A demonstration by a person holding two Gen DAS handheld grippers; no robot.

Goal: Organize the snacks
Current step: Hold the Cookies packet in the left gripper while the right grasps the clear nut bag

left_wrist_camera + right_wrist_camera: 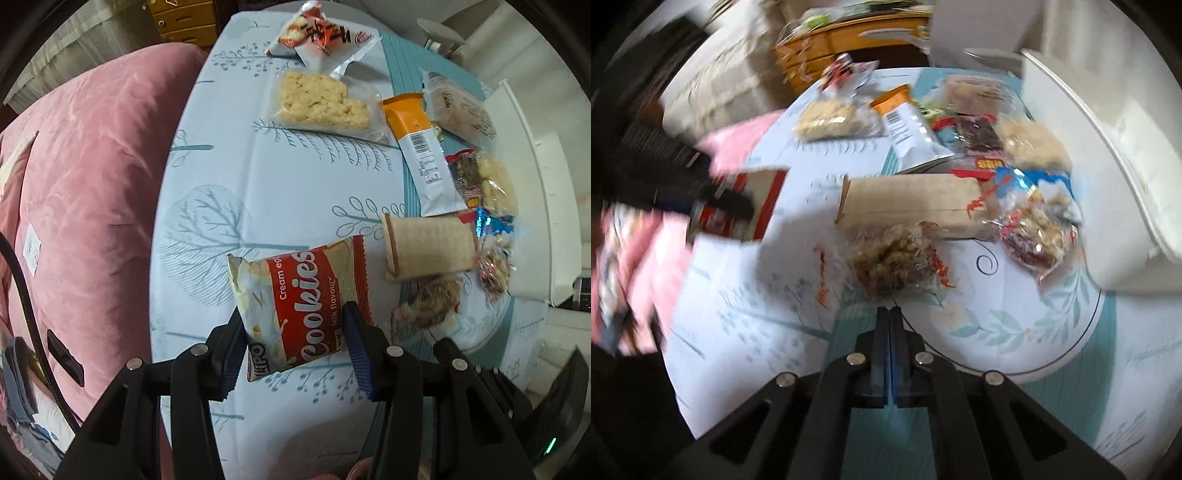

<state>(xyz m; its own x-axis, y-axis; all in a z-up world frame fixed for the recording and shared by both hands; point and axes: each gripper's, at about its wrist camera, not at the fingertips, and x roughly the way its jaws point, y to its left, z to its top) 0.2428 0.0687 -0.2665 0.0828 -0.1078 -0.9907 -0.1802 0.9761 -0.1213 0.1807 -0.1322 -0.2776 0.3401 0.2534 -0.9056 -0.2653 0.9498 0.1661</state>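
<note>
My left gripper [293, 317] is shut on a red and cream cookies packet [295, 306] and holds it above the tablecloth. In the blurred right wrist view the same packet [764, 199] shows at the left with the left gripper on it. My right gripper [889, 310] is shut and empty, just short of a clear bag of mixed snack [894, 258] that lies at the edge of a white plate [1015, 343]. A brown cardboard packet [430, 245] lies beyond that bag, also in the right wrist view [912, 199].
Several snacks lie on the table: a rice-cake pack [321, 101], a red and white packet [317, 33], an orange and white bar [421, 147], and small packs [1034, 236] on the plate. A white tray [1108, 155] stands at right. A pink cushion [81, 184] is at left.
</note>
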